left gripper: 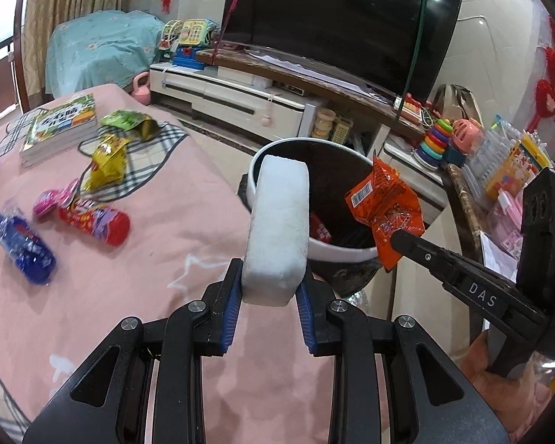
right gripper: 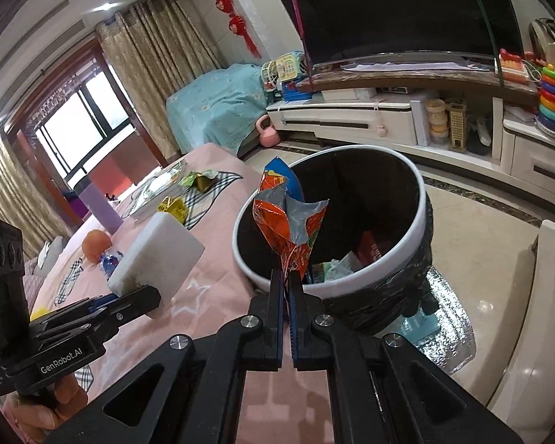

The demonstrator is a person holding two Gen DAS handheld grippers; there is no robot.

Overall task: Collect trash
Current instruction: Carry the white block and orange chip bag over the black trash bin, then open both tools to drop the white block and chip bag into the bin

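The right gripper [right gripper: 287, 277] is pinching the orange wrapper [right gripper: 288, 229] shut-tight over the bin [right gripper: 421, 199]; the left gripper [left gripper: 268, 288] is clamping a white foam block [left gripper: 277, 229] short of the rim, so releasing now risks dropping it outside.

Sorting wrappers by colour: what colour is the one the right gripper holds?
Orange wrapper, silver inside; right wrist view shows it best.

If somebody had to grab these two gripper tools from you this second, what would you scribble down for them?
Left gripper: shut on a white foam block, held near the bin's rim.
Right gripper: shut on an orange snack wrapper, held over the trash bin.
Done: some trash already lies in the bin.
Left: drop the wrapper and the block in. Then clear the pink-covered table: blue packet, red tube, pink wrapper, yellow bag, green bag. The stack of books looks like no trash; probably leave it.
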